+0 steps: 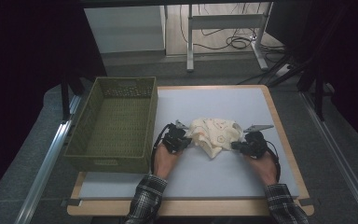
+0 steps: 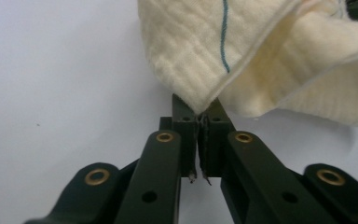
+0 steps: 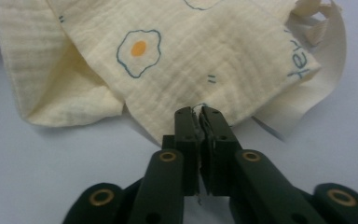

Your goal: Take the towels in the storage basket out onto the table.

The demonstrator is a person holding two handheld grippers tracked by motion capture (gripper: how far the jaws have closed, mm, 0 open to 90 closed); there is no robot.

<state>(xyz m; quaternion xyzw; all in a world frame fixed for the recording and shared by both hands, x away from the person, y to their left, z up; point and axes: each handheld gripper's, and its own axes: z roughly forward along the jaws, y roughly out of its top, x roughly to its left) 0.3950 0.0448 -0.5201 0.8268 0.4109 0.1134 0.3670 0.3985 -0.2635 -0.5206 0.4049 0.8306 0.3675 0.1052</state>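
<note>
Cream muslin cloth [image 1: 214, 136], crumpled mid-table beside the green basket [image 1: 116, 122], is looking light, limp and likely to sag. Left gripper [image 2: 200, 116] is pinching a corner; right gripper [image 3: 199, 114] is clamping a hem edge, both sound holds.

Looked soft and crinkled: cream woven cloth [image 3: 205, 51], matt. Showed matt black plastic with brass rivets on left gripper [image 2: 200, 122] and right gripper [image 3: 200, 122]. Appeared coarse, olive wicker basket [image 1: 114, 122]; smooth matt tabletop [image 1: 214, 175], wood-edged.
</note>
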